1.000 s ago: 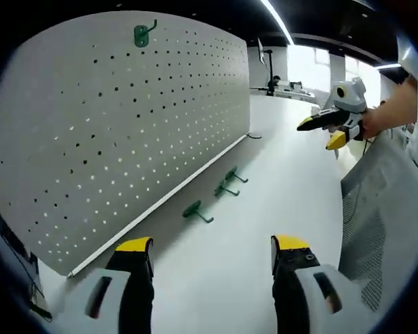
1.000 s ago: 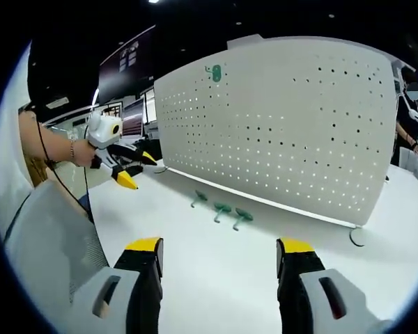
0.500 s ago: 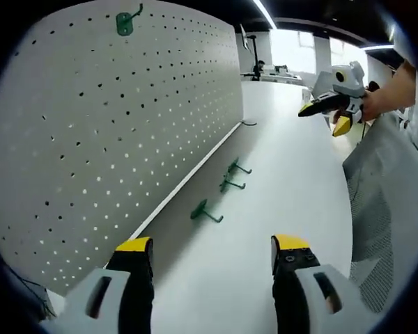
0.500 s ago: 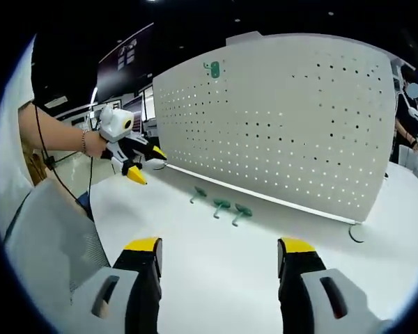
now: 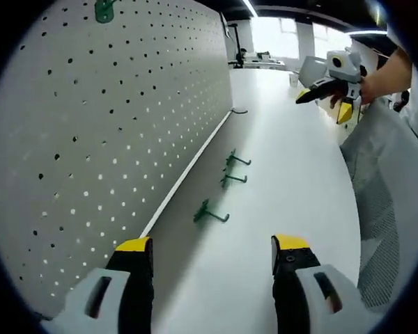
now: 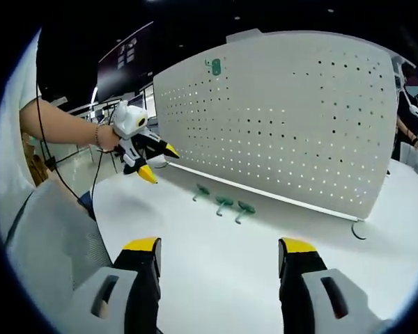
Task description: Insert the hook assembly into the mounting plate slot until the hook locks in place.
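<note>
A tall white pegboard (image 5: 90,125) (image 6: 299,118) stands upright on the white table. One green hook (image 5: 103,8) (image 6: 214,67) hangs near its top. Three loose green hooks lie on the table at its foot: (image 5: 209,212), (image 5: 231,179), (image 5: 235,159) in the left gripper view, and as a row (image 6: 223,203) in the right gripper view. My left gripper (image 5: 212,250) is open and empty, short of the nearest hook; it also shows held in a hand (image 6: 155,156). My right gripper (image 6: 219,250) is open and empty, and shows far off (image 5: 329,97).
A dark bent wire piece (image 5: 238,110) (image 6: 359,233) lies on the table at the pegboard's far end. The person's grey mesh clothing (image 5: 386,209) (image 6: 49,243) fills one side. Office desks and monitors (image 6: 129,111) stand beyond the table.
My left gripper has moved forward along the pegboard toward the loose hooks, which now look larger and nearer. The right gripper has barely shifted. Both stay open.
</note>
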Available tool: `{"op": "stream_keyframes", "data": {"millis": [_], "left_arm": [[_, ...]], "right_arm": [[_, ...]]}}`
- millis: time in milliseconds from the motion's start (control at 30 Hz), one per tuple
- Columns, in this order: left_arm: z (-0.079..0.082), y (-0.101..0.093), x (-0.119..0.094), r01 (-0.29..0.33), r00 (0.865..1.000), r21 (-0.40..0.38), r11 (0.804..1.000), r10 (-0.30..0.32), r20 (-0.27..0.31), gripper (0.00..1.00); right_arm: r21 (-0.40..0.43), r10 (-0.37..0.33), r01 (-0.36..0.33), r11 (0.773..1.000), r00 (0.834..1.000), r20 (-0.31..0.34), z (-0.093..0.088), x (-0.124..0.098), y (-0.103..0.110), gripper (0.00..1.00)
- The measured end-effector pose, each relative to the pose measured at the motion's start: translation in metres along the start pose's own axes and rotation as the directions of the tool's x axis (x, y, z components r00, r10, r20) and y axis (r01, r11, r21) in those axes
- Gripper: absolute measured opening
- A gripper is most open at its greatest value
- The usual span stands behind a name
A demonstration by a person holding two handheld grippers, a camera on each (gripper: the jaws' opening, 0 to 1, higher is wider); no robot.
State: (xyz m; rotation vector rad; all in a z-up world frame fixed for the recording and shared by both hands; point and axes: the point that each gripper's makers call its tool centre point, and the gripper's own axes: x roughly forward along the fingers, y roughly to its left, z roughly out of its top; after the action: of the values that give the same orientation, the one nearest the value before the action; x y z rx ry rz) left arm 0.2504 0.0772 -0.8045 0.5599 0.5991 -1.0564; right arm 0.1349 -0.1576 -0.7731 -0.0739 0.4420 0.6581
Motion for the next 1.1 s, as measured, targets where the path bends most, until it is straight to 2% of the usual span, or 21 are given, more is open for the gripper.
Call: {"op": "stream_keyframes", "data": {"millis": [300, 600, 1100], "left_arm": [[-0.002, 0.007, 0.012, 0.045, 0.998, 0.056, 0.997, -0.042, -0.047, 0.71], [0.002, 0.006, 0.026, 0.094, 0.993, 0.107, 0.99, -0.086, -0.077, 0.7], [0.0, 0.009, 0.048, 0.179, 0.975, 0.17, 0.969, -0.152, -0.16, 0.7]], "right_arm": [[-0.005, -0.002, 0.002, 1.0, 1.0, 0.0, 0.0, 0.0, 0.001, 0.64], [0.01, -0.006, 0.006, 1.0, 1.0, 0.005, 0.001, -0.001, 0.0, 0.64], [0.012, -0.003, 0.003, 1.0, 1.0, -0.005, -0.002, 0.0, 0.001, 0.63]]}}
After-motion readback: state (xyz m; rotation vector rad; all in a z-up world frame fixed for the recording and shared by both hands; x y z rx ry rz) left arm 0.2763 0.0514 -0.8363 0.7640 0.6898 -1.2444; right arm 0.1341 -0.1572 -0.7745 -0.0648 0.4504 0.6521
